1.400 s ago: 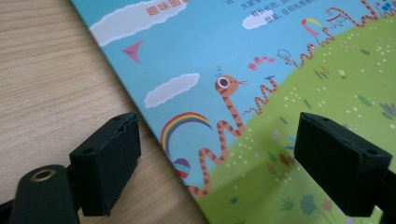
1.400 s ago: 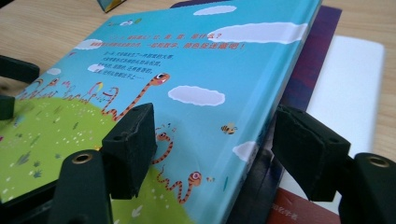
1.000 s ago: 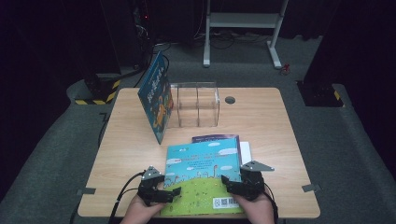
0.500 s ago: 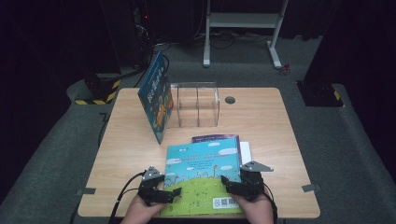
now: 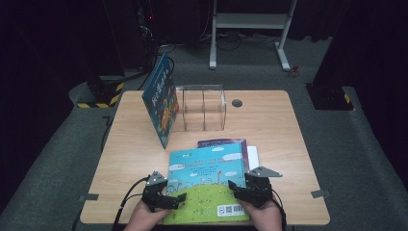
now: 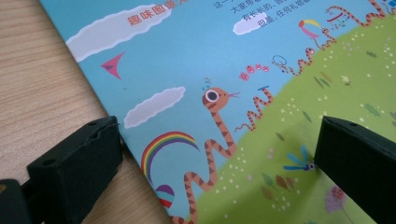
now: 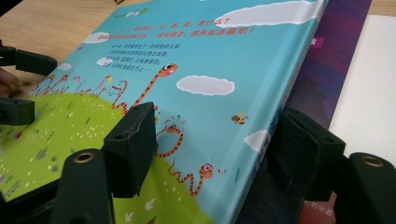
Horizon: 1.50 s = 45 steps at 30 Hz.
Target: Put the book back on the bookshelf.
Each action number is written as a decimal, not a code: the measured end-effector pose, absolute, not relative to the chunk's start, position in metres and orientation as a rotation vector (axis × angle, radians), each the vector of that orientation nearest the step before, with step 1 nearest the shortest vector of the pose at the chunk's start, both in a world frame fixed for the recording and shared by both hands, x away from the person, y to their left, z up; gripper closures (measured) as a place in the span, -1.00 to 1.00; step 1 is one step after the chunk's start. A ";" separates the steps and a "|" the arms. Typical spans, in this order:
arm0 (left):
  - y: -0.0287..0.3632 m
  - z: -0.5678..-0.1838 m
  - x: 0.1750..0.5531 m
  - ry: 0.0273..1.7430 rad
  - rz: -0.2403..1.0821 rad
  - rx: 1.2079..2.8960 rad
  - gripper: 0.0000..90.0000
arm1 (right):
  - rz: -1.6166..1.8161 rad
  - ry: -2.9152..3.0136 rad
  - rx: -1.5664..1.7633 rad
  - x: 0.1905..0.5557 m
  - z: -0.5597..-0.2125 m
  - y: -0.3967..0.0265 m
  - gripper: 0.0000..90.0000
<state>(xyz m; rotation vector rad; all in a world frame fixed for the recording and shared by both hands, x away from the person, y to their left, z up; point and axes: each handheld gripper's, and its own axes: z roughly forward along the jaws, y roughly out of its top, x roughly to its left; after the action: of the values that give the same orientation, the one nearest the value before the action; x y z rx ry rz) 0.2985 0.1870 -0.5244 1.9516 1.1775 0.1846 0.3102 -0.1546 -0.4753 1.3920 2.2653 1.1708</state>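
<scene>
A picture book point(image 5: 207, 178) with a blue sky and green hill cover lies flat at the table's front, on top of a purple book point(image 5: 226, 142) and a white one point(image 5: 253, 156). My left gripper point(image 5: 177, 199) is at its left edge. Its jaws have just been opening and stand wide, one on the wood beside the edge and one over the cover point(image 6: 261, 56). My right gripper point(image 5: 235, 191) straddles the book's right edge point(image 7: 261, 121), one jaw over the cover and one low beside the spine above the purple book point(image 7: 327, 70). Its jaws have just been closing, with a gap still showing.
Another picture book point(image 5: 161, 98) stands tilted against a clear plastic rack point(image 5: 202, 108) at the back left of the wooden table point(image 5: 279, 130). A round cable hole point(image 5: 236, 102) sits behind the rack. A white frame stands on the dark floor beyond.
</scene>
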 end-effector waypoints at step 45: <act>0.187 -0.525 0.300 1.179 0.197 1.945 -1.00 | 1.221 2.244 1.411 0.310 -0.476 -0.161 -0.12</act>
<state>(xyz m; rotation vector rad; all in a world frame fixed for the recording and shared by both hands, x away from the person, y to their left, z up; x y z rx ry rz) 0.2997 0.1872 -0.5250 1.9447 1.1787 0.1975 0.3105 -0.1611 -0.4761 1.4114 2.2440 1.2213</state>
